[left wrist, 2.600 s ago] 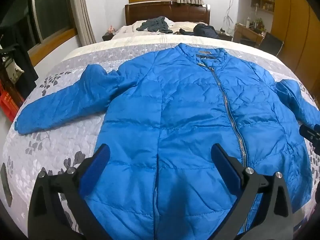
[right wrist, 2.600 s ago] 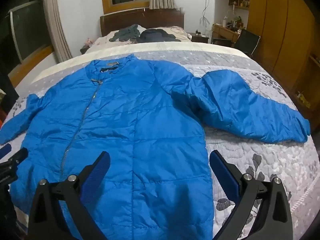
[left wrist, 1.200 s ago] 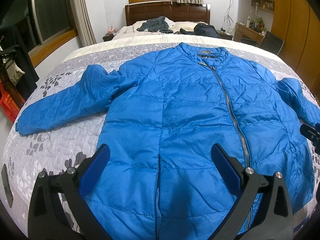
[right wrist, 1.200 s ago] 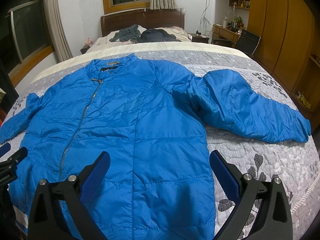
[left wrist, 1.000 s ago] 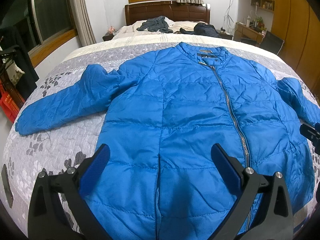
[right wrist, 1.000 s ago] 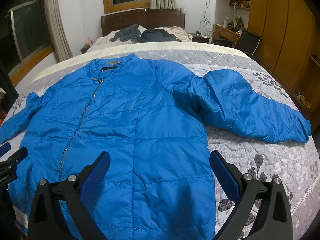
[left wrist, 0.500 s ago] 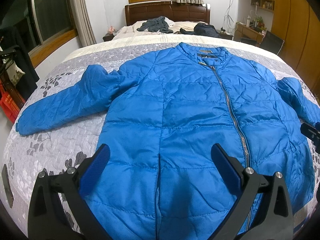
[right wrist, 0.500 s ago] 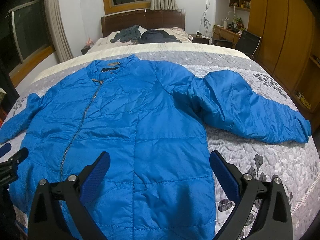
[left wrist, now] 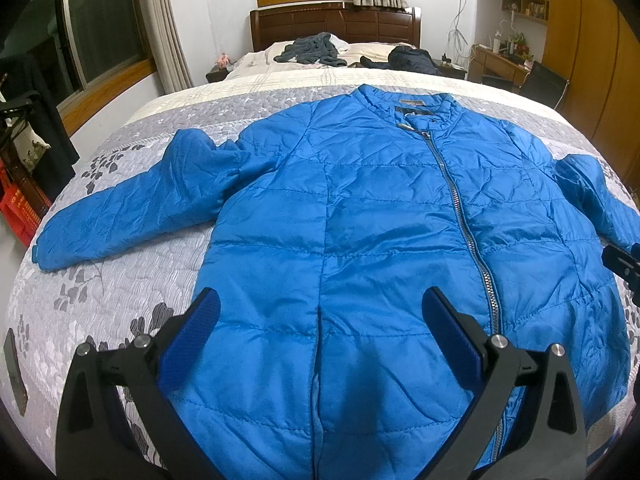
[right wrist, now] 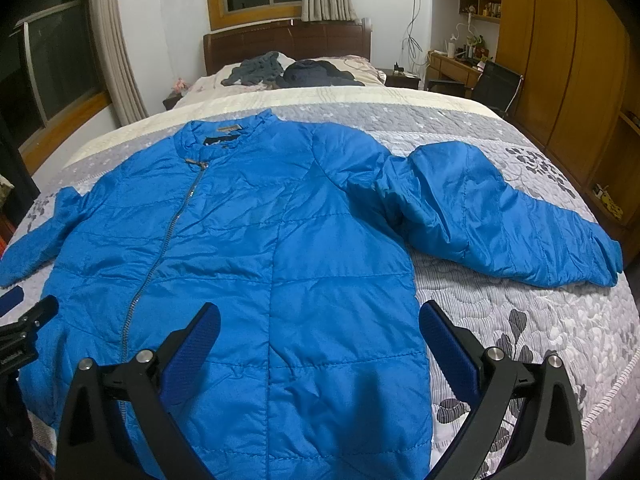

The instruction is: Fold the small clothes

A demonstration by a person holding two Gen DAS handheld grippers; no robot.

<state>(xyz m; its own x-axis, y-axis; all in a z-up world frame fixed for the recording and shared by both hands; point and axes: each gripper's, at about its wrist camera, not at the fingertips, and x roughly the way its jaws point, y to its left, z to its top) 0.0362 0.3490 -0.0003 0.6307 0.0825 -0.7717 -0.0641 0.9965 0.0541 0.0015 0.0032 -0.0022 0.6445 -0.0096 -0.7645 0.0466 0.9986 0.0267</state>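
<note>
A blue quilted jacket point(left wrist: 380, 216) point(right wrist: 256, 240) lies spread flat, front up and zipped, on the bed. Both sleeves stretch out sideways: one sleeve point(left wrist: 128, 208) to the left, the other sleeve point(right wrist: 500, 216) to the right. My left gripper point(left wrist: 320, 312) hovers open over the lower left half of the jacket near the hem, holding nothing. My right gripper point(right wrist: 320, 316) hovers open over the lower right half, also with nothing between its blue pads. Each gripper's tip shows at the edge of the other's view.
The bed carries a grey floral quilt point(left wrist: 100, 292) point(right wrist: 540, 320). Dark clothes point(left wrist: 316, 46) point(right wrist: 316, 74) lie near the wooden headboard. A red crate point(left wrist: 18, 208) stands left of the bed. A desk and chair point(right wrist: 480, 76) and wooden wardrobes point(right wrist: 560, 60) stand on the right.
Almost nothing differs. Both grippers stay open above the jacket's lower part, with only a slight drift of the views; the jacket has not moved.
</note>
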